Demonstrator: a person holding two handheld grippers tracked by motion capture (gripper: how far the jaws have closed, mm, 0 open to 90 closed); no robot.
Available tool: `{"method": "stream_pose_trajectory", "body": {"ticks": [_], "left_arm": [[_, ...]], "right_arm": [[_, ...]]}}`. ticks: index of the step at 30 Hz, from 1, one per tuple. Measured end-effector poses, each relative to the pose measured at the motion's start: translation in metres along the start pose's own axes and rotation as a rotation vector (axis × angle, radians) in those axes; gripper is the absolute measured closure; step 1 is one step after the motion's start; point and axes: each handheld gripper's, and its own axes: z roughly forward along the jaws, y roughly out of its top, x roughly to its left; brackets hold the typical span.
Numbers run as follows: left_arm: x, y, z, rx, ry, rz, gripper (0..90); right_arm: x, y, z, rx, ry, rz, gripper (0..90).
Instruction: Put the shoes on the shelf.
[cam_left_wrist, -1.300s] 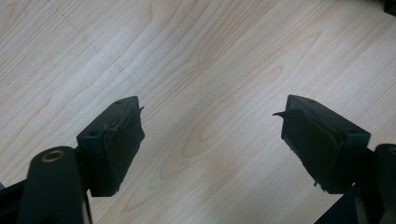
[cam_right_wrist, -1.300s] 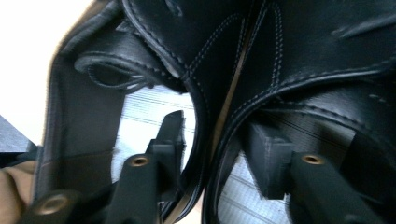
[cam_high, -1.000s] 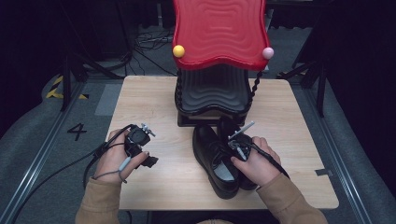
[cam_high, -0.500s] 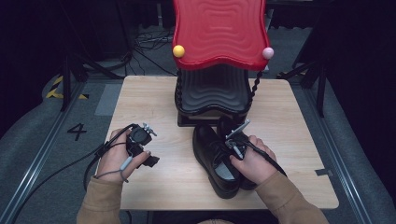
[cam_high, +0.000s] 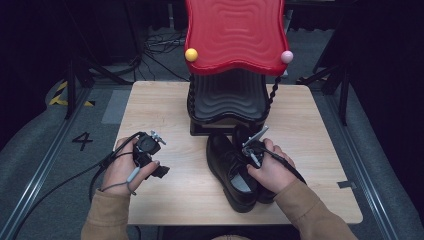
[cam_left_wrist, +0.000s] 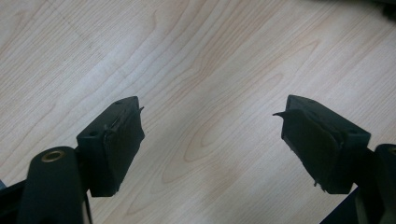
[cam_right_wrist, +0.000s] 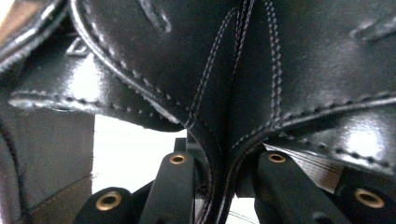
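Two black leather shoes (cam_high: 227, 165) stand side by side on the wooden table (cam_high: 165, 100), toes toward the back. My right gripper (cam_high: 248, 159) reaches down over them from the right hand. In the right gripper view its jaws (cam_right_wrist: 224, 161) have just been closing and now pinch the two adjoining stitched leather walls (cam_right_wrist: 233, 70) together. My left gripper (cam_high: 152, 162) rests at the table's left front. In the left gripper view it (cam_left_wrist: 210, 135) stands open over bare wood with nothing between the pads.
At the back centre stands a black ribbed stand (cam_high: 227, 100) under a red wavy panel (cam_high: 234, 35), with a yellow ball (cam_high: 191, 54) and a pink ball (cam_high: 286, 56) at its corners. Cables trail off the table's left side.
Both hands stay where they were. The right hand has settled slightly tighter over the shoes.
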Motion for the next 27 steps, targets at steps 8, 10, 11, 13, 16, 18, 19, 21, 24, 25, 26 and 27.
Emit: {"method": "stream_pose_trajectory", "body": {"ticks": [8, 10, 11, 13, 16, 18, 19, 21, 24, 25, 26, 27], "left_arm": [[0.003, -0.001, -0.001, -0.009, 0.002, -0.007, 21.1], [0.003, -0.002, -0.001, -0.008, 0.003, -0.007, 21.1], [0.003, -0.002, -0.001, -0.010, 0.002, -0.007, 21.1], [0.004, -0.002, -0.002, -0.011, 0.003, -0.007, 21.1], [0.004, -0.002, -0.002, -0.012, 0.002, -0.009, 21.1], [0.004, -0.003, -0.002, -0.014, 0.000, -0.012, 21.1], [0.004, -0.003, -0.003, -0.015, 0.001, -0.016, 21.1], [0.004, -0.003, -0.003, -0.017, 0.004, -0.013, 21.1], [0.005, -0.003, -0.003, -0.016, 0.002, -0.014, 21.1], [0.005, -0.003, -0.002, -0.011, 0.000, -0.015, 21.1], [0.005, -0.003, -0.002, -0.011, 0.002, -0.017, 21.1], [0.005, -0.003, -0.002, -0.011, 0.002, -0.018, 21.1]], "right_arm": [[0.000, -0.005, -0.005, -0.042, 0.019, 0.005, 83.6], [0.001, -0.006, -0.009, -0.044, 0.036, 0.005, 83.6], [0.002, -0.006, -0.011, -0.043, 0.041, 0.001, 83.6], [0.004, -0.008, -0.017, -0.042, 0.041, -0.005, 83.5], [0.007, -0.009, -0.027, -0.035, 0.040, -0.010, 83.4], [0.007, -0.010, -0.030, -0.036, 0.044, -0.008, 83.4], [0.007, -0.011, -0.035, -0.038, 0.042, -0.008, 83.4], [0.008, -0.013, -0.041, -0.035, 0.044, -0.008, 83.3], [0.010, -0.018, -0.053, -0.025, 0.040, -0.023, 83.3], [0.010, -0.020, -0.058, -0.025, 0.036, -0.031, 83.2], [0.011, -0.022, -0.062, -0.028, 0.033, -0.033, 83.3], [0.011, -0.023, -0.067, -0.032, 0.033, -0.038, 83.2]]}}
